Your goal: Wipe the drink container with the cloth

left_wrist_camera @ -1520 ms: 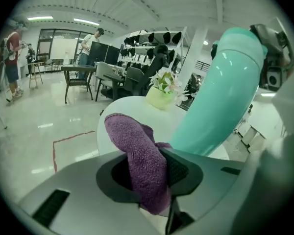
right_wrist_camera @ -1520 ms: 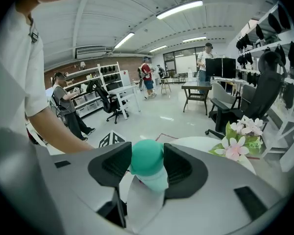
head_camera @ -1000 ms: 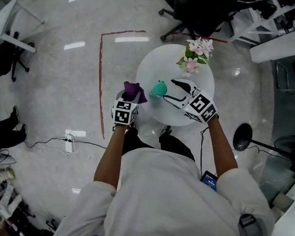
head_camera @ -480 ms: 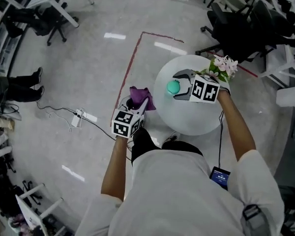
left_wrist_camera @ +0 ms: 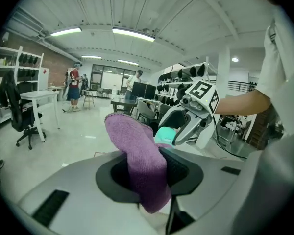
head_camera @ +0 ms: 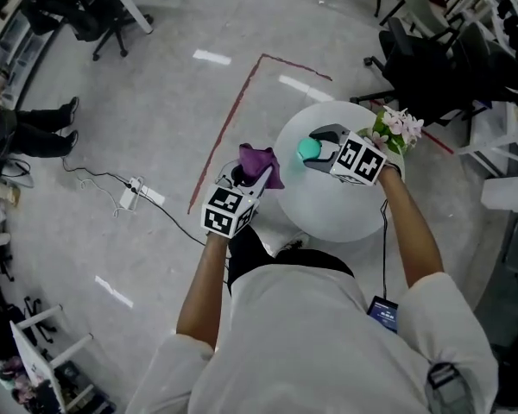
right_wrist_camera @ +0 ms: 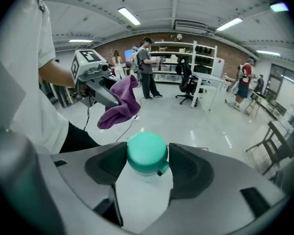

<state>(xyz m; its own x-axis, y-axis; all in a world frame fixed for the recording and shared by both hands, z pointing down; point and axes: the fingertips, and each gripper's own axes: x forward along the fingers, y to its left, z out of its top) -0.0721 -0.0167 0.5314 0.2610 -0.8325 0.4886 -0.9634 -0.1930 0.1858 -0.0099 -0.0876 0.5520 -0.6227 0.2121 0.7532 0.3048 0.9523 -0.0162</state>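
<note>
Room: glossy pale workshop floor (head_camera: 155, 102) with a red tape line (head_camera: 229, 119) marked across it; desks and shelving show far back in both gripper views.
Counter: small round white counter (head_camera: 328, 210) right in front of the person, with pink flowers (head_camera: 397, 128) at its far right edge.
Left gripper: the left gripper (head_camera: 246, 179) is up off the counter's left edge, over the floor, jaws clamped tight on the purple cloth (head_camera: 259, 162).
Cloth: it bunches up out of the jaws and flops over, one fold standing high and a loose end hanging free below the grip.
Right gripper: the right gripper (head_camera: 318, 149) reaches in over the far left part of the counter; its jaws have just been closing and now press on the drink container (head_camera: 308, 149) from both sides.
Drink container: its teal lid (right_wrist_camera: 147, 153) is squeezed squarely between the two pads, with a pale body below it; whether the base rests on the counter cannot be told.
Gap: cloth and drink container are near each other but apart, and from the right gripper view the cloth hangs up and to the left of the lid with open floor between them.
</note>
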